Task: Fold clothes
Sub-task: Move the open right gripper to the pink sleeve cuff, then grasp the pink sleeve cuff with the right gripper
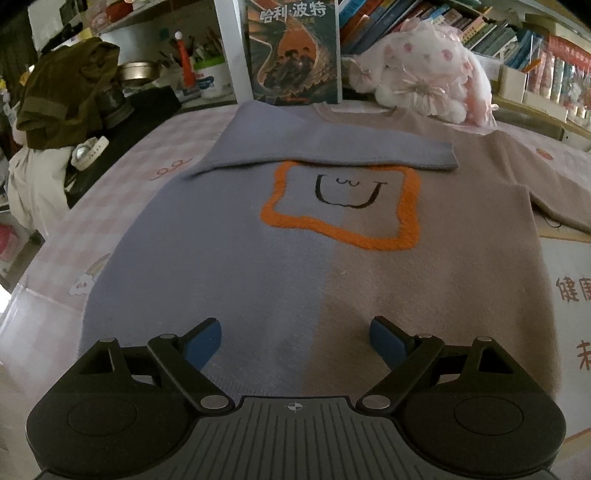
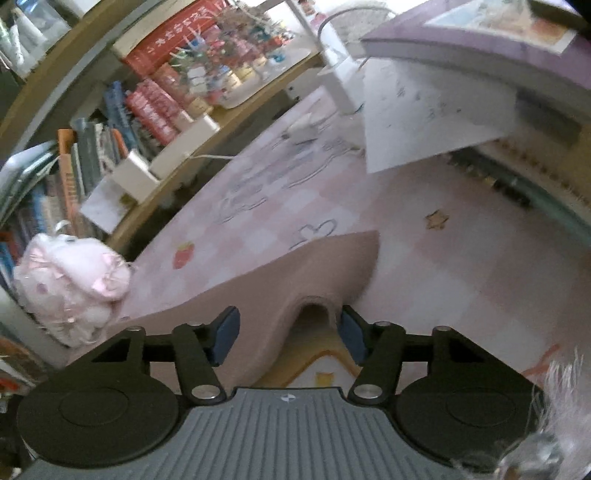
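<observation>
From where I sit, the work surface is a bed or table under a pink-and-white checked cover [image 1: 110, 206] printed with small cartoons, a strawberry [image 2: 183, 254] among them. Behind it runs a wooden bookshelf [image 2: 155, 192] crammed with books [image 1: 424, 18], with white boxes [image 2: 147, 173] on its ledge. A large book [image 1: 294, 51] stands upright against a white post, and a pink plush rabbit [image 1: 424, 74] lies beside it. To the left I see an olive-green cloth heap [image 1: 70, 92] and a white tub [image 1: 210, 79]. The light is dim and soft.
</observation>
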The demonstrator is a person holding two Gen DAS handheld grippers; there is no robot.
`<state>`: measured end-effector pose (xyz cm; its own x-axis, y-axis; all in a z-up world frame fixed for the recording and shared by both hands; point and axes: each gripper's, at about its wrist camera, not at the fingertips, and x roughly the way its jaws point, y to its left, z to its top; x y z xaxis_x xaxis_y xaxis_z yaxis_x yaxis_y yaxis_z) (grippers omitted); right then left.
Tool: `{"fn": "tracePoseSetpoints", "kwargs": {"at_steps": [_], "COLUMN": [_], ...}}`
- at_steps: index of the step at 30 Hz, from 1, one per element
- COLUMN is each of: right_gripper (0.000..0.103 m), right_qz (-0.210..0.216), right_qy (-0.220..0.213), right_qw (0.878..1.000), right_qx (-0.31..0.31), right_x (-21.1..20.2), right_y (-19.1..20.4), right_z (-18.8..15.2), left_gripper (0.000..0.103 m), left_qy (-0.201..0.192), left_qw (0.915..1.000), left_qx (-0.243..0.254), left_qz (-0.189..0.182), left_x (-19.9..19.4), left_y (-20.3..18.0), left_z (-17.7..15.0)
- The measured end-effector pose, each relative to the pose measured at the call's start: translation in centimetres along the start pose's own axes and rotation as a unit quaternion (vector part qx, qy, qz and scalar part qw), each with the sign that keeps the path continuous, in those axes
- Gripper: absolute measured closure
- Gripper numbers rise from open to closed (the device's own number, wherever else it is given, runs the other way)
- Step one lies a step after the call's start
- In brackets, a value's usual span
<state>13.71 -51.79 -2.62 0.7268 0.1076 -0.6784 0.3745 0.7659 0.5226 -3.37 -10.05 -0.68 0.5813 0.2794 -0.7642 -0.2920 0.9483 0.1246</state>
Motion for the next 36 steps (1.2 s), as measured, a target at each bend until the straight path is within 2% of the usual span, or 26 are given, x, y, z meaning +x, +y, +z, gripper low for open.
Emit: {"fn": "tracePoseSetpoints", "kwargs": {"at_steps": [5,10,13,17,21,25,27,31,36], "right_gripper": [0.055,0.055,0.056,0.063,0.076,0.097,0.098,0.098,0.098], "right_qz": [0.006,0.041,0.034,0.0,-0.011,-0.025,-0.022,0.015,0.076], "right_qy": [0.001,0.043,0.038,0.011,0.008,0.018,0.023,0.007,-0.012], "right_qw": [1.0,0.998,0.998,0.999,0.999,0.999,0.999,1.0,0.997], "right_qx": [0.024,0.026,0.03,0.035,0.044,0.034,0.034,0.024,-0.008], "right_x": [0.1,0.7,0.5,0.0,0.1,0.5,0.5,-0.7,-2.5], "right_y": [-0.6,0.4,0.4,-1.2,-2.3,-2.2,-2.1,-0.7,3.4], "right_z": [0.4,-0.1,-0.1,1.0,1.9,1.9,1.9,2.2,2.7], "left_gripper": [0.013,0.013,0.013,0.013,0.013,0.013,0.013,0.013,0.013], "left_qy": [0.001,-0.001,-0.004,-0.003,0.0,-0.001,-0.002,-0.009,-0.022], "left_qw": [1.0,1.0,0.9999,0.9998,0.9999,0.9999,0.9999,0.9998,0.9995], "left_qx": [0.001,0.001,0.011,0.016,0.006,0.002,0.004,0.005,0.004], "left_qz": [0.0,-0.004,-0.01,-0.012,-0.013,-0.015,-0.015,-0.015,-0.024], "left_x": [0.0,0.0,-0.2,-0.1,0.0,0.1,0.1,0.0,-0.3], "left_y": [-0.2,-0.6,-1.0,-1.2,-0.9,-0.8,-0.7,-0.2,0.8], "left_z": [0.0,0.1,-0.1,-0.4,-0.3,-0.3,-0.4,-0.2,0.2]}}
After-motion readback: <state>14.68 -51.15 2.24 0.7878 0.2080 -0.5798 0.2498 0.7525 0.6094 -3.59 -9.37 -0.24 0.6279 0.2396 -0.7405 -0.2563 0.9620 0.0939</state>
